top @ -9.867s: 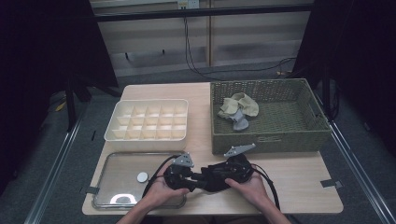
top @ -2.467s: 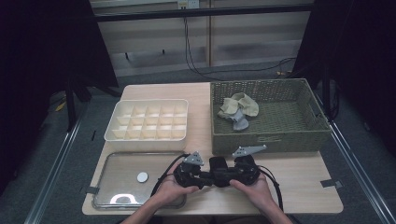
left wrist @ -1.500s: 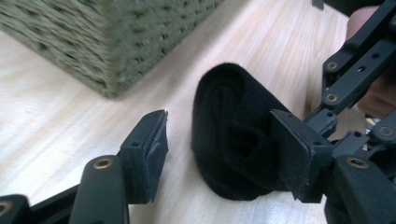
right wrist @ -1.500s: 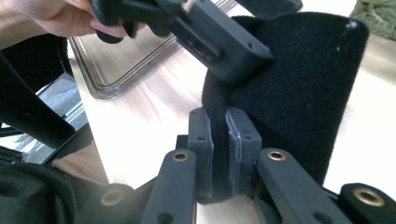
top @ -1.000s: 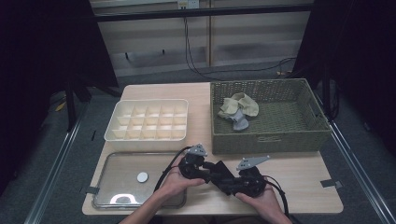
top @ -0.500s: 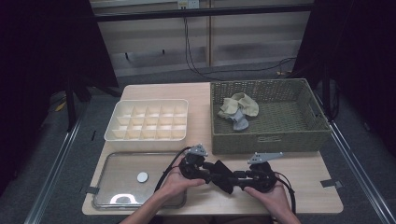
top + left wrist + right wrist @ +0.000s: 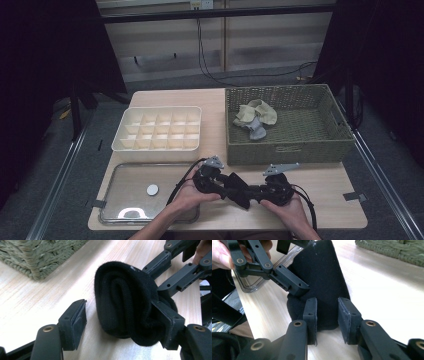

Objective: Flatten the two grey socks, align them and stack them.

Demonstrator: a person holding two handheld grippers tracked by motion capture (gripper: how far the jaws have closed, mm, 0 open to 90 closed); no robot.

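A black folded sock [image 7: 241, 190] lies on the wooden table near its front edge, between the two hand-held grippers. My left gripper [image 7: 227, 183] comes at it from the left. In the left gripper view this gripper [image 7: 118, 311] is open around the sock [image 7: 122, 297], whose rolled fold touches one pad while the other pad stands apart. My right gripper [image 7: 256, 192] faces it from the right. In the right gripper view it [image 7: 328, 307] is open, its pads either side of the sock's flat end [image 7: 322, 272]. One left finger [image 7: 292, 286] rests against the cloth.
A green wicker basket [image 7: 290, 150] with pale socks [image 7: 255, 117] stands just behind the grippers. A white compartment box [image 7: 157, 146] sits at the back left. A clear shallow tray [image 7: 115, 200] holding a small white disc [image 7: 152, 190] lies at the front left.
Over the last second the right gripper drew to the right, away from the left one, then eased back slightly. The black sock now lies stretched between them. The left hand stayed put.
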